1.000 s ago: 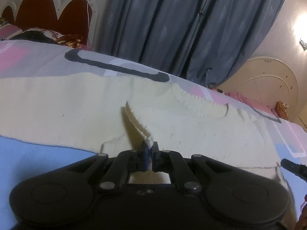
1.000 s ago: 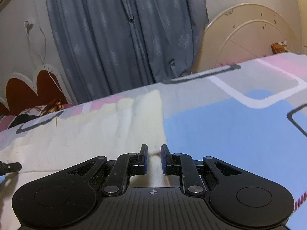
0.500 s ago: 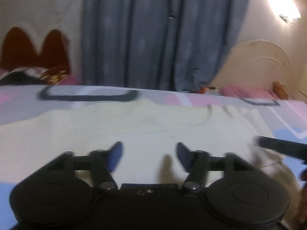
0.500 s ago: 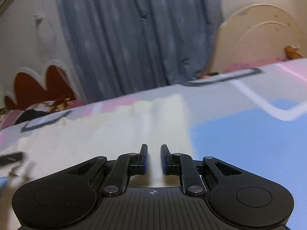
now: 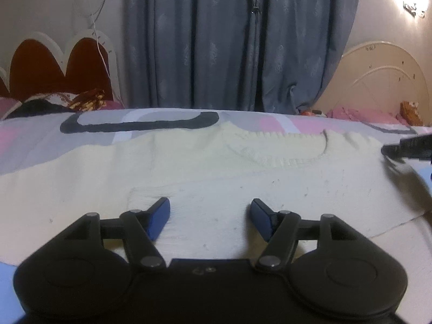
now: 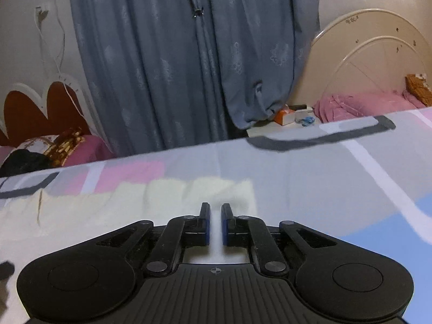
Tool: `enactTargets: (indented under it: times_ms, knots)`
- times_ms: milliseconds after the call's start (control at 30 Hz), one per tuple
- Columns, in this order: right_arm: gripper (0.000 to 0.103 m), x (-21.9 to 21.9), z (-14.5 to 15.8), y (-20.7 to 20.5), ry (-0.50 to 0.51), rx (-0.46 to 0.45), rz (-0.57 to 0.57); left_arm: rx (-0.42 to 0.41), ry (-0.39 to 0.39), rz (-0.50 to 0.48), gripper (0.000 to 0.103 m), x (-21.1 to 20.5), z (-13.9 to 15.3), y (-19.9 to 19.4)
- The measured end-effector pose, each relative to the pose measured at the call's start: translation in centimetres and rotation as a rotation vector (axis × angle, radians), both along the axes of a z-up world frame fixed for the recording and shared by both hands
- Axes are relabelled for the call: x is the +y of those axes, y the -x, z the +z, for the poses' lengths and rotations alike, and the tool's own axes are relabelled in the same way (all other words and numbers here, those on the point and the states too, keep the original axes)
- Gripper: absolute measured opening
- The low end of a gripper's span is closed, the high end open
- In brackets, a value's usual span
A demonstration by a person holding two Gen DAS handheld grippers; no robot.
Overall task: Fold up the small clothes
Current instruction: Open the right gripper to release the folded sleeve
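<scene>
Both tongs empty over the cream sweater (image 5: pixel 243 178) (left (image 5: pixel 210 217) wide, right (image 6: pixel 215 222) nearly closed).

A grey-blue curtain (image 5: pixel 240 40) is hung across the far wall and is taken here as the landmark. To its left, a dark red headboard (image 5: pixel 40 70) with a white scalloped border is seen against a pale wall, and a white cord (image 5: pixel 94 19) is draped down the wall above it. To the right of the curtain, a cream arched headboard (image 6: pixel 372 59) is set, with pink bedding (image 6: pixel 364 105) at its foot. A bright wall light (image 5: pixel 413 8) is mounted above and to the right of the curtain. In front of the curtain, a bed is spread with a sheet (image 6: pixel 310 167) patterned in grey, pink, white and blue.
</scene>
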State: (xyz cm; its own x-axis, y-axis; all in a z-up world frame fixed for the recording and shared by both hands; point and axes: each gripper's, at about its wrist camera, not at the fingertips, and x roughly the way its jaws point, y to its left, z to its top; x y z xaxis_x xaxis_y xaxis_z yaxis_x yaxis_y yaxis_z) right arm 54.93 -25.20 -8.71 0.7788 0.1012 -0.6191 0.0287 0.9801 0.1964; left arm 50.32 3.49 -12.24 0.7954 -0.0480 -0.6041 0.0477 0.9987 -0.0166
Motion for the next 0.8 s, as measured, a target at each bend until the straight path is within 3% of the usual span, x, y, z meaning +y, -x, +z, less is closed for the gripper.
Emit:
enactTargets:
  times_ms: [133, 233, 333, 433, 600, 767, 800]
  knots:
    - [0.006, -0.4, 0.2, 0.8, 0.029, 0.011, 0.024, 0.002, -0.024, 0.001, 0.067, -0.8, 0.8, 0.4]
    - [0.007, 0.8, 1.1, 3.9, 0.038, -0.004, 0.098, -0.011, 0.006, -0.046, 0.071, -2.8, 1.2, 1.3]
    - [0.007, 3.1, 1.1, 7.1, 0.028, -0.004, 0.138, -0.023, -0.027, -0.127, 0.072, -6.3, 0.9, 2.2]
    - [0.007, 5.3, 0.7, 10.3, 0.073, -0.016, 0.192, 0.003, -0.019, -0.123, 0.073, -6.9, 0.0, 2.7]
    - [0.007, 3.2, 0.6, 13.1, 0.165, -0.01, 0.085, 0.006, 0.016, -0.033, 0.073, -3.6, -0.2, 4.1]
    - [0.007, 2.4, 1.1, 13.4, 0.088, -0.022, 0.063, 0.001, 0.009, -0.027, 0.073, -3.8, -0.1, 4.3]
    - [0.007, 2.3, 0.8, 13.0, 0.079, 0.011, 0.061, 0.002, 0.01, -0.027, 0.073, -3.8, -0.2, 4.3]
